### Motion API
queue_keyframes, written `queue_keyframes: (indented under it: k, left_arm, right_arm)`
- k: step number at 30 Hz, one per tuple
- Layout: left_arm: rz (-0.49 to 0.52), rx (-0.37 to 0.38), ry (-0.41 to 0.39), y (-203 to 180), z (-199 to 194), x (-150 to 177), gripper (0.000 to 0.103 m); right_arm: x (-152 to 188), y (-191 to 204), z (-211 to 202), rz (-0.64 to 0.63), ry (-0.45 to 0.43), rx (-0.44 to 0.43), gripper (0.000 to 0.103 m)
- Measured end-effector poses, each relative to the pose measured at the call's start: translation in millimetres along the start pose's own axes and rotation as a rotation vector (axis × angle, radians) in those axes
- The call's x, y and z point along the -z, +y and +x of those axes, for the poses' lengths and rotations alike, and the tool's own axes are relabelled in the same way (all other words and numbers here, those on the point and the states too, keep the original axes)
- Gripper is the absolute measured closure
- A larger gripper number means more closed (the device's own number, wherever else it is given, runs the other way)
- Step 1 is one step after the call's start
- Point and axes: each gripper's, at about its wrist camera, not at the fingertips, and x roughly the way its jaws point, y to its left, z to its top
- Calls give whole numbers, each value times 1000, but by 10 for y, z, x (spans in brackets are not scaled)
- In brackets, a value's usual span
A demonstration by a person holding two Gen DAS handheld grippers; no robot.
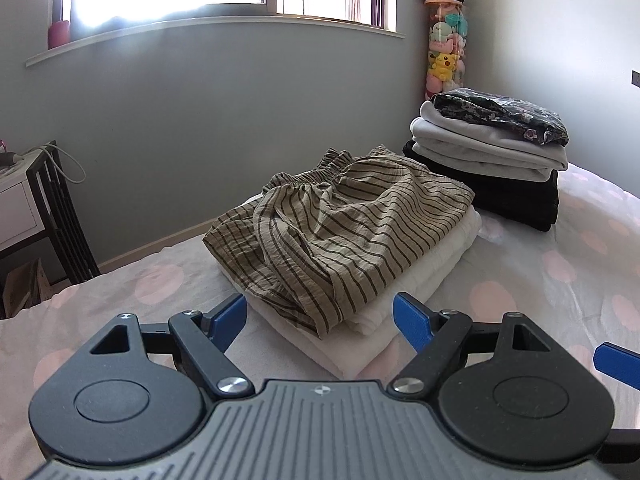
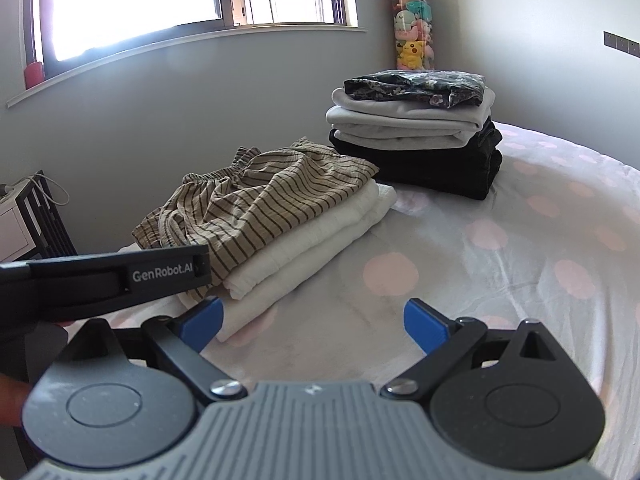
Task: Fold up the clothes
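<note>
Hovering wide open and empty over the bed (image 1: 560, 240), left gripper (image 1: 320, 320) and right gripper (image 2: 314, 322), near the striped garment (image 1: 340, 224).

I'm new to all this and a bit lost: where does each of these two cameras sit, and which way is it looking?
Left wrist: on the left tool, facing the striped garment; its open blue fingers show.
Right wrist: on the right tool, aimed at the bedsheet; open fingers and the left tool's body show.
Shared: striped garment, folded stack, window.
</note>
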Motion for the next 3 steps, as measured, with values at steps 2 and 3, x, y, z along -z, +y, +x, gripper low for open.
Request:
queue_keyframes:
  k: [2,3]
  left_arm:
    - [-2,-1,0,2,0,0,8]
    - [-3,-3,-1,3,-1,0,8]
  right_arm:
    - [0,3,6,-2,2,-2,5]
    - [0,6,9,-4,3,-3,5]
